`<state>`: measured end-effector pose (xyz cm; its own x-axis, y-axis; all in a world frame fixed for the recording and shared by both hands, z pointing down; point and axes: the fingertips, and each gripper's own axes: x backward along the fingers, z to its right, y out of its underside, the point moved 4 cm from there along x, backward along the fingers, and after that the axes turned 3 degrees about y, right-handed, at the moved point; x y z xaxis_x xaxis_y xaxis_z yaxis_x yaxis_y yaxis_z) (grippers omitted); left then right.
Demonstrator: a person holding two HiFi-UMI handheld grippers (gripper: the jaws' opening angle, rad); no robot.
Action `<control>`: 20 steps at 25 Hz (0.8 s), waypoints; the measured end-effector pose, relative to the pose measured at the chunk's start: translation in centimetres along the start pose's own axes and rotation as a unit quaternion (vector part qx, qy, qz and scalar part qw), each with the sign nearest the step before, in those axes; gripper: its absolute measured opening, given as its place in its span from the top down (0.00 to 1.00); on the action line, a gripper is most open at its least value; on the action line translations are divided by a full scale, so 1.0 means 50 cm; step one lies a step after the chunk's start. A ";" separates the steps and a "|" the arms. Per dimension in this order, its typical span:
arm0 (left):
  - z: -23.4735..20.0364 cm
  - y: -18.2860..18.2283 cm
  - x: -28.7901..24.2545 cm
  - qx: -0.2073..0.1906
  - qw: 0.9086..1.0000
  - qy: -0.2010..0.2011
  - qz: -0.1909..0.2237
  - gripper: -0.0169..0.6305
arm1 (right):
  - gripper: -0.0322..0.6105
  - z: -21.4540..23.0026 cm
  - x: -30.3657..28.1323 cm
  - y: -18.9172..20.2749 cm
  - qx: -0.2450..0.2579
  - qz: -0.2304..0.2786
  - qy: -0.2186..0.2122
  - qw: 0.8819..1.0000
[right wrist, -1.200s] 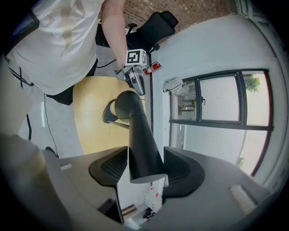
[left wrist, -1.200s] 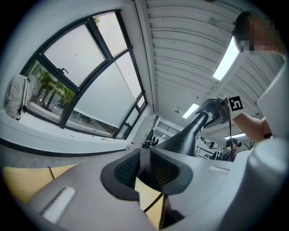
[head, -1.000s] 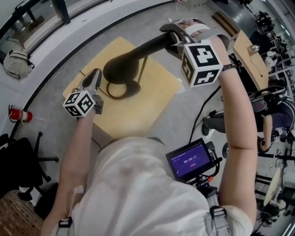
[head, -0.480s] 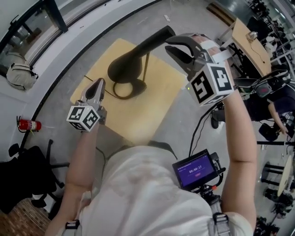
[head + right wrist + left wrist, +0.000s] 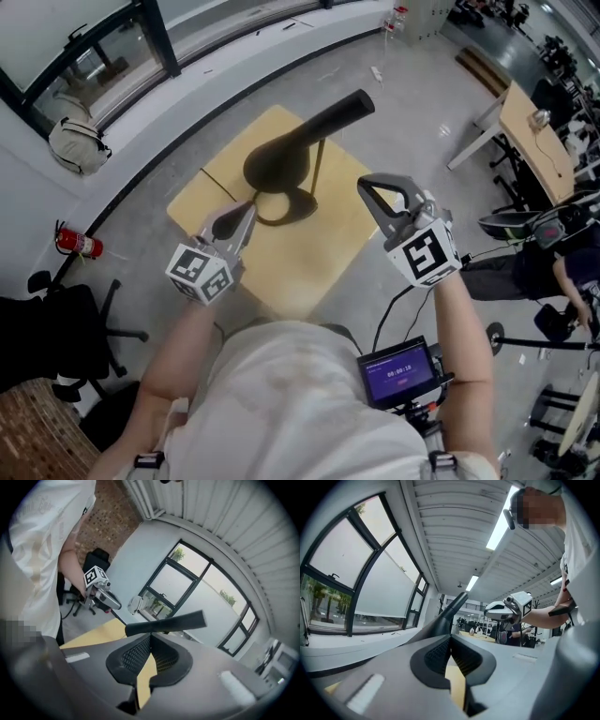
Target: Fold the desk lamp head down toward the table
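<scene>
Head view: one desk lamp (image 5: 298, 150), dark all over, stood near the middle of the pale wooden worktop (image 5: 323, 253). Its ring foot rested on the wood, a thin stem rose from the foot, and the long head flared wide at one end and ran out to a narrow tip at the other. The left claw (image 5: 247, 207) lay just beside the lamp's foot, clenched on nothing. The right claw (image 5: 368, 186) hung on the lamp's other side, near but apart, also clamped tight and empty. Count: one lamp, two claws, one worktop.

Left gripper view: the jaws met with nothing between them. The lamp rose beyond them, and the right claw was past it.

Right gripper view: the jaws were together with no load, and the lamp's narrow end crossed just above their tips.

The lamp looked rigid and smooth, and probably light apart from its foot. Its joint was likely stiff, so the likeliest hold was the narrow tip for leverage, with the foot steadied against tipping.
</scene>
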<state>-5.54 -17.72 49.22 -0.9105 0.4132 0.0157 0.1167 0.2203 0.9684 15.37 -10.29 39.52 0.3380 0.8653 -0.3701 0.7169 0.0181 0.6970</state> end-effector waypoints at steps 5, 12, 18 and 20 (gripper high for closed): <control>0.057 0.034 0.012 0.013 0.999 -0.038 -0.009 0.97 | 0.93 -0.097 0.009 0.063 -0.135 0.062 -0.067 0.987; 0.142 0.082 0.047 0.024 0.996 -0.081 -0.020 0.97 | 0.93 -0.176 0.045 0.125 -0.273 0.097 -0.105 0.951; 0.190 0.123 0.090 0.026 0.994 -0.101 -0.038 0.97 | 0.93 -0.250 0.056 0.122 -0.306 0.125 -0.135 0.934; 0.210 0.129 0.096 0.024 0.993 -0.103 -0.043 0.97 | 0.93 -0.264 0.069 0.121 -0.309 0.131 -0.140 0.932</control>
<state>-4.98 -5.05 52.93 -0.8182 0.5618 -0.1222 0.0652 0.3018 0.9511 12.79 -0.59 50.58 0.6606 0.7170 -0.2227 0.1290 0.1838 0.9744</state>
